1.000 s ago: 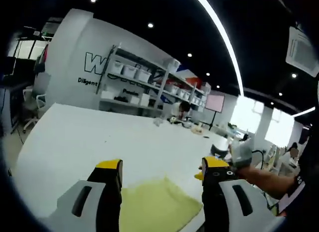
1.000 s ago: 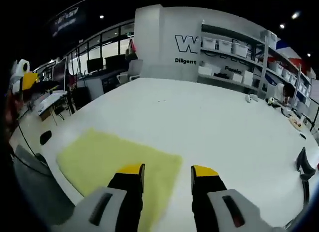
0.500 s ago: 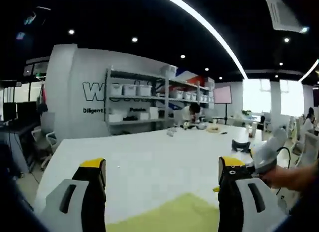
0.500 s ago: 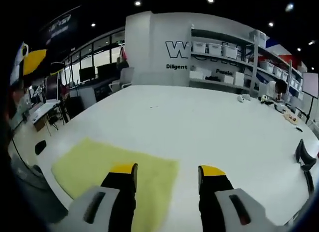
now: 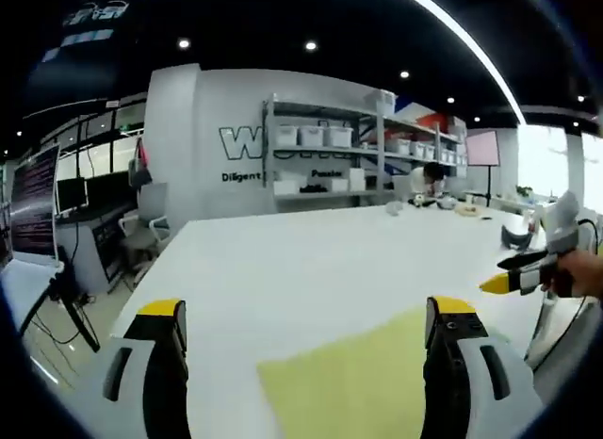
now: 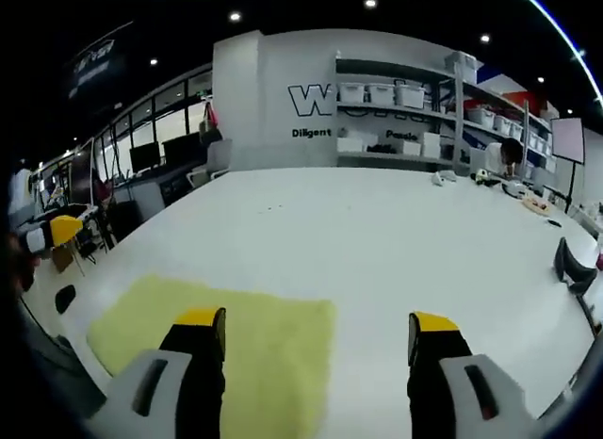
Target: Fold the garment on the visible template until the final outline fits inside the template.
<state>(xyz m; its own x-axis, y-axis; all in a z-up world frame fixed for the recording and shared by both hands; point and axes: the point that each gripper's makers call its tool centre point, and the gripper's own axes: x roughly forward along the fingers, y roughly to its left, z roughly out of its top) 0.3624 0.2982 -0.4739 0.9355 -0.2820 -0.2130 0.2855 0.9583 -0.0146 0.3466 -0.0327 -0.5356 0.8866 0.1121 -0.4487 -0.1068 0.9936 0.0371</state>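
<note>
In the left gripper view, my left gripper (image 5: pixel 306 317) has its jaws spread wider than a second ago, with nothing between them. The camera has swung, so the yellow garment (image 5: pixel 363 387) now lies flat on the white table (image 5: pixel 311 260) between the jaws and toward the right one. I make out no separate template outline. The right gripper (image 5: pixel 528 269) pokes in from the right edge, held in a hand (image 5: pixel 579 274), off the cloth. I read this as both tools let go and pulled back; whether the fold is finished I can't judge from here.

In the right gripper view, my right gripper (image 6: pixel 316 328) has also opened further, jaws wide apart and empty. The garment (image 6: pixel 217 340) is a flat rectangle under the left jaw, its far edge straight, its right edge stopping between the jaws. Its near-left corner sits close to the table's edge, so little margin there. Beyond and to the right the tabletop (image 6: pixel 396 232) gives broad room; a dark object (image 6: pixel 573 269) stands well apart near the right rim.
</note>
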